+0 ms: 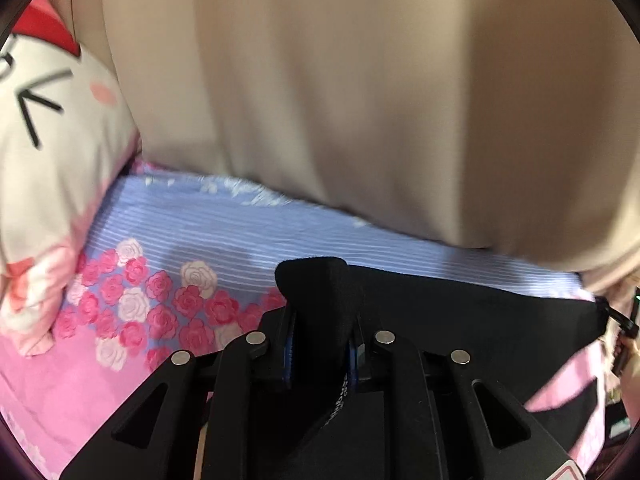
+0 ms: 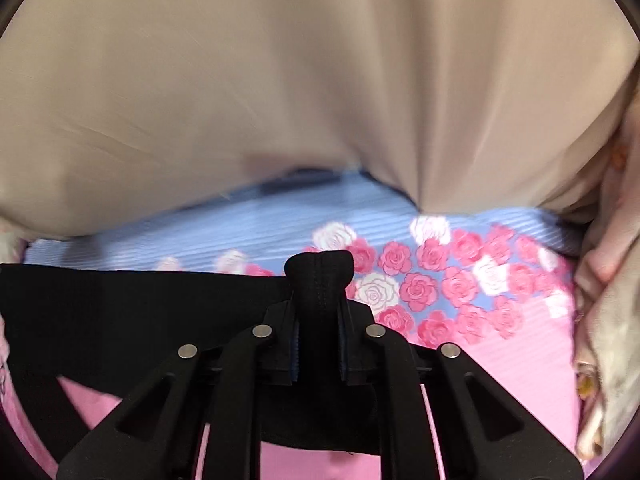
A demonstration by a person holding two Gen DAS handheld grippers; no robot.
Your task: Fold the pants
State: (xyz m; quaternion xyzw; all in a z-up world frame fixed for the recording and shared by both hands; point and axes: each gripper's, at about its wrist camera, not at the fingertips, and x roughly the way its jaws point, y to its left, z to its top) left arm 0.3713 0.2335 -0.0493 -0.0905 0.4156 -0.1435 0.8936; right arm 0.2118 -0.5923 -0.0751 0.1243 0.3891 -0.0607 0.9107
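Note:
The black pants (image 1: 460, 304) are held up over a bed, stretched between my two grippers. My left gripper (image 1: 320, 340) is shut on a bunched edge of the black fabric, which pokes out above the fingers. The fabric runs off to the right in the left wrist view. My right gripper (image 2: 320, 344) is shut on another bunched edge of the pants (image 2: 120, 312), which run off to the left. The rest of the pants hangs below the grippers, out of sight.
The bed sheet (image 1: 200, 232) is blue-striped and pink with roses (image 2: 440, 280). A large beige cloth (image 1: 360, 100) fills the far side of both views (image 2: 280, 80). A white pillow with a drawn face (image 1: 52, 120) lies left. Pale crumpled fabric (image 2: 608, 320) lies right.

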